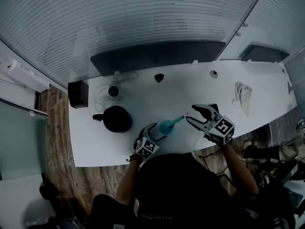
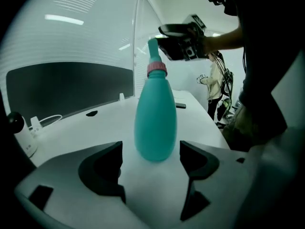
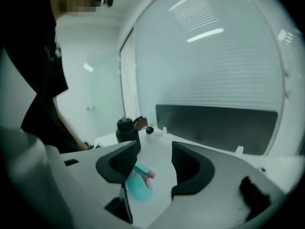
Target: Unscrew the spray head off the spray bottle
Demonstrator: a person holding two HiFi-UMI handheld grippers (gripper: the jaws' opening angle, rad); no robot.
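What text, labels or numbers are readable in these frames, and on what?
Nothing here is legible.
The spray bottle: no label shows.
The marker cubes on the left gripper and right gripper: square patterns only, no letters.
Faint print on the person's dark shirt: too blurred to read.

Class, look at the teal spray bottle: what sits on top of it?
A pink collar and a teal spray head sit on the bottle. The bottle's neck under the collar is covered.

Left gripper [image 1: 156,133] and right gripper [image 1: 190,113]: jaws apart
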